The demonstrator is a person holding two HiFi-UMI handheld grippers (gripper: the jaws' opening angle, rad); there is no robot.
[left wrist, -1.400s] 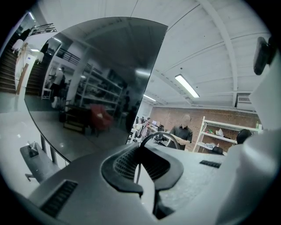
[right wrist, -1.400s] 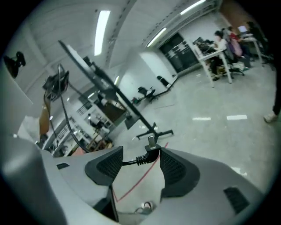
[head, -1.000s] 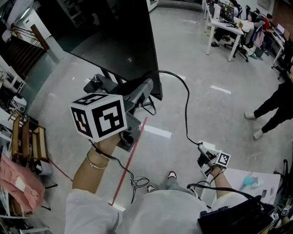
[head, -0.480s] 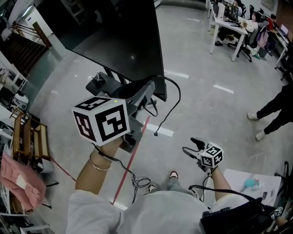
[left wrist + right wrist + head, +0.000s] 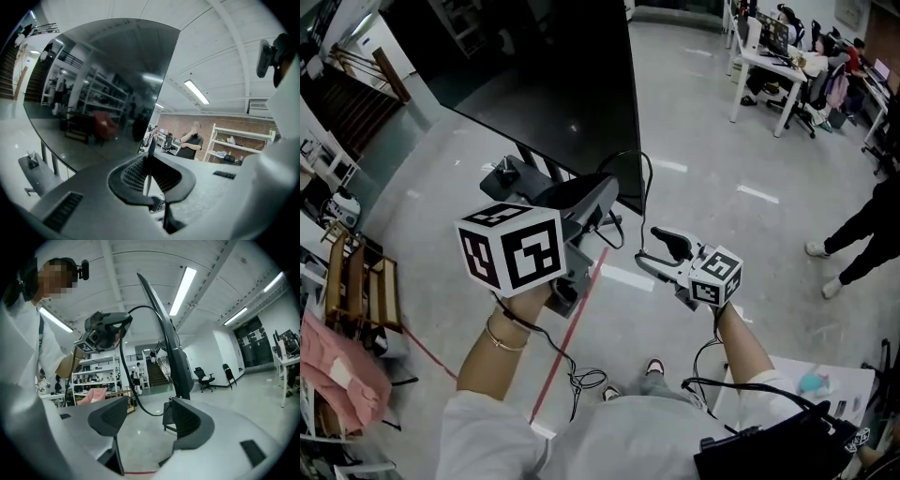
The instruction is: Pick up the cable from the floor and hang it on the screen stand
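cable pinched in the left tongs beside the screen

the left gripper [image 5: 606,190] was clenched on the black cable [image 5: 645,178], its jaws together on the thin cord just in front of the big dark screen [image 5: 553,84]. from the jaws the cable arched up beside the screen's lower corner and dropped again, its free end hanging close to the right gripper [image 5: 662,255]. the right gripper's jaws stood released, apart, with nothing gripped between them. the screen stand [image 5: 508,174] stood on the grey floor [image 5: 741,169] behind the left gripper.
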